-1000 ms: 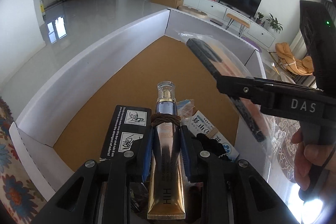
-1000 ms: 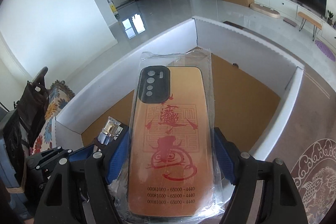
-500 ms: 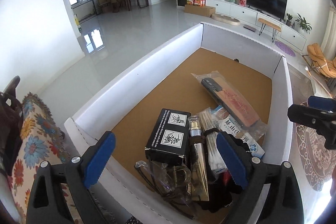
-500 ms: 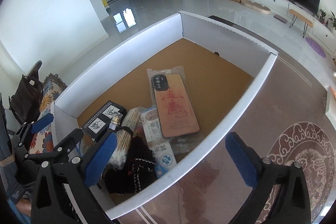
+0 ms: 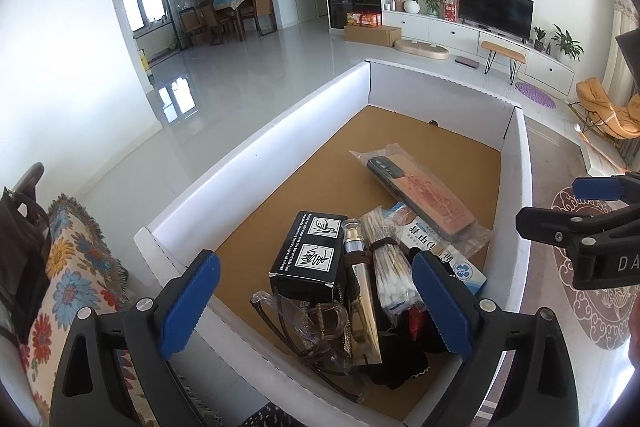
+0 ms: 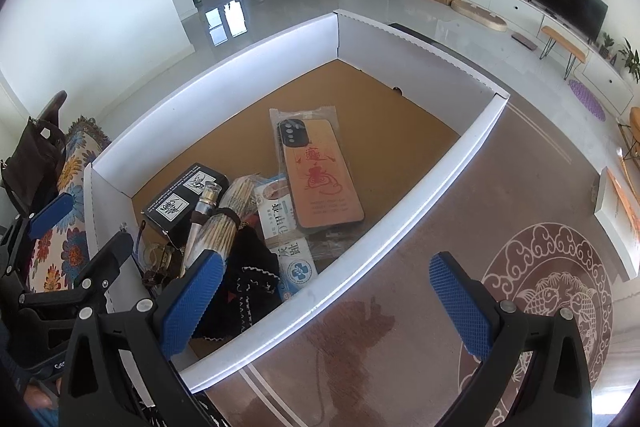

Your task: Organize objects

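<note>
A white box [image 5: 260,163] [image 6: 420,203] with a brown floor holds the objects. The orange phone case [image 5: 424,199] [image 6: 320,179] in its clear bag lies flat in the middle. At the near end lie a gold tube [image 5: 362,307] [image 6: 200,223], a black carton [image 5: 308,255] [image 6: 184,199], a cotton swab bundle [image 5: 388,267] [image 6: 224,227], glasses [image 5: 304,319], a mask packet [image 5: 440,251] [image 6: 288,247] and black fabric [image 6: 248,291]. My left gripper [image 5: 314,307] hangs open above the near end, holding nothing. My right gripper [image 6: 326,303] stands open and empty over the box's right wall.
The box rests on a brown tabletop with a carp pattern [image 6: 540,307]. A flowered cloth [image 5: 76,267] and a dark bag [image 5: 20,227] lie left of the box. The box's far half shows bare floor. A living room stretches behind.
Both grippers have opened and drawn back and up. The gold tube left the left gripper and the phone case left the right one; both now lie in the box.
</note>
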Motion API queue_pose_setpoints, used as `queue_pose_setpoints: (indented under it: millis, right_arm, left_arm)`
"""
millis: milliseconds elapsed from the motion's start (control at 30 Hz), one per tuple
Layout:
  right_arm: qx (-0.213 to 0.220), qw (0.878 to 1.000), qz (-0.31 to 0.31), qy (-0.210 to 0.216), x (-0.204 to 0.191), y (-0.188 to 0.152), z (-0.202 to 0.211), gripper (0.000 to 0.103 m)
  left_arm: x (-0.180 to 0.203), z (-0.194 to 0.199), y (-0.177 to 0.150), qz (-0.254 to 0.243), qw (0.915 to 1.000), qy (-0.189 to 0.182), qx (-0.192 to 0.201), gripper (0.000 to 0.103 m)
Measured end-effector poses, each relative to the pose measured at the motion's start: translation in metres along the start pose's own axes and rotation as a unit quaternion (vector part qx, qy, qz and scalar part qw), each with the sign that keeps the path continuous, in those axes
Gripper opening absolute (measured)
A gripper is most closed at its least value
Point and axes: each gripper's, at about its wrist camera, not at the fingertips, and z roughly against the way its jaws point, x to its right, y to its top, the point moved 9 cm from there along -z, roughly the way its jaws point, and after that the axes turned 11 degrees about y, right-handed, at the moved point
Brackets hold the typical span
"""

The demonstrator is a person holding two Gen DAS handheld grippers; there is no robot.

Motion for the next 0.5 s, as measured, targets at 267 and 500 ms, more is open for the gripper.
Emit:
queue_pose_setpoints:
  millis: [267, 500]
  right_arm:
    - [-0.006, 1.0, 0.01, -0.011, -0.007, 0.001, -0.008, 0.103]
    - [-0.016, 1.0, -0.005, -0.006, -0.01, -0.005, -0.013, 0.103]
  left_arm:
    - [-0.004, -0.008, -0.005, 0.013, 0.9998, -0.003, -0.016, 0.098]
    - [-0.007, -0.015, -0.011, 0.017, 0.9993, -0.003, -0.032, 0.098]
